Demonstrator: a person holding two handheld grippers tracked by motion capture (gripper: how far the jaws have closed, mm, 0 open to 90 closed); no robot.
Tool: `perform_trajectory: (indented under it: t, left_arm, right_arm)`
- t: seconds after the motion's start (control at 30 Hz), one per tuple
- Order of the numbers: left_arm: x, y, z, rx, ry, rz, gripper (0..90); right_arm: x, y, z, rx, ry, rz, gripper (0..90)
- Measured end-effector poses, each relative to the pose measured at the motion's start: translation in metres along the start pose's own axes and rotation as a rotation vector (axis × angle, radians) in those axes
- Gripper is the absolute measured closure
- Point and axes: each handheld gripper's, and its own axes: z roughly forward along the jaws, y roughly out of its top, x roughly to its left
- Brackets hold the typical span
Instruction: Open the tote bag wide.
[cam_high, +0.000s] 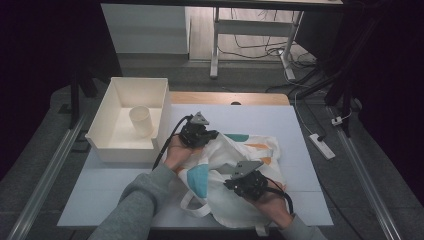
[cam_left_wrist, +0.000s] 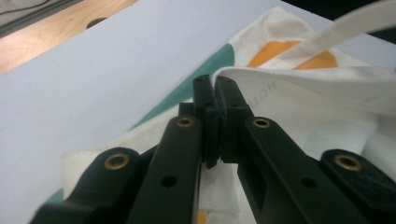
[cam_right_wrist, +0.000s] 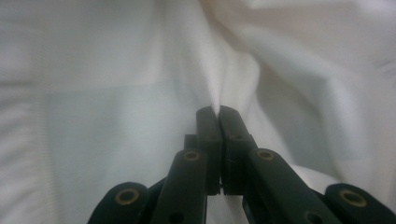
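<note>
Grippers working a printed tote bag (cam_high: 235, 175) on the white table (cam_high: 100, 185).

We are pinching cloth: left gripper (cam_left_wrist: 215, 84) clamping the bag's rim at its tips, right gripper (cam_right_wrist: 218, 112) clamping a fold dead ahead; spreading evenly should open the mouth without tearing.

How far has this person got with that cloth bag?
Early, by the look of it. Done: both tools have a hold, the left gripper pinching the tote bag at its rim, the right gripper pinching a fold. In hand: the mouth looks pulled open. Left: the cup sits in the white bin, perhaps to be bagged.
</note>
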Motion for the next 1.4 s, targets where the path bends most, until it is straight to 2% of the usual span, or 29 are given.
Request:
perform_trajectory:
  t: [0.07, 0.23, 0.4, 0.53, 0.67, 0.7, 0.8, 0.87, 1.1, 1.23, 1.4]
  left_arm:
    - [0.004, -0.002, -0.001, -0.006, -0.001, -0.015, 87.4]
    - [0.010, -0.005, 0.000, -0.009, 0.011, -0.036, 87.4]
    - [0.012, -0.006, -0.001, -0.019, 0.011, -0.052, 87.4]
    - [0.011, -0.005, -0.002, -0.029, 0.020, -0.049, 87.4]
    - [0.012, -0.006, -0.001, -0.028, 0.021, -0.054, 87.4]
    - [0.012, -0.006, 0.000, -0.026, 0.022, -0.055, 87.4]
    - [0.012, -0.007, 0.000, -0.023, 0.019, -0.056, 87.3]
    - [0.012, -0.007, 0.000, -0.021, 0.019, -0.055, 87.3]
    - [0.013, -0.008, 0.005, -0.009, 0.023, -0.053, 87.2]
    - [0.013, -0.008, 0.011, -0.008, 0.034, -0.058, 87.1]
    - [0.015, -0.006, 0.013, -0.022, 0.035, -0.065, 87.1]
  right_arm:
    - [0.001, -0.003, 0.000, -0.001, 0.032, 0.022, 88.5]
    - [0.008, -0.011, 0.000, 0.013, 0.063, 0.047, 88.5]
    - [0.024, -0.018, 0.010, 0.061, 0.066, 0.004, 88.5]
    - [0.026, -0.018, 0.011, 0.068, 0.080, 0.011, 88.6]
    - [0.037, -0.017, 0.016, 0.107, 0.086, -0.044, 88.5]
    - [0.037, -0.017, 0.017, 0.114, 0.088, -0.048, 88.5]
    - [0.031, -0.020, 0.016, 0.093, 0.117, -0.010, 88.5]
    - [0.029, -0.021, 0.018, 0.087, 0.123, -0.006, 88.5]
    - [0.025, -0.023, 0.020, 0.082, 0.125, -0.006, 88.5]
    - [0.024, -0.023, 0.023, 0.087, 0.109, -0.015, 88.5]
    - [0.015, -0.020, 0.027, 0.083, 0.095, 0.029, 88.6]
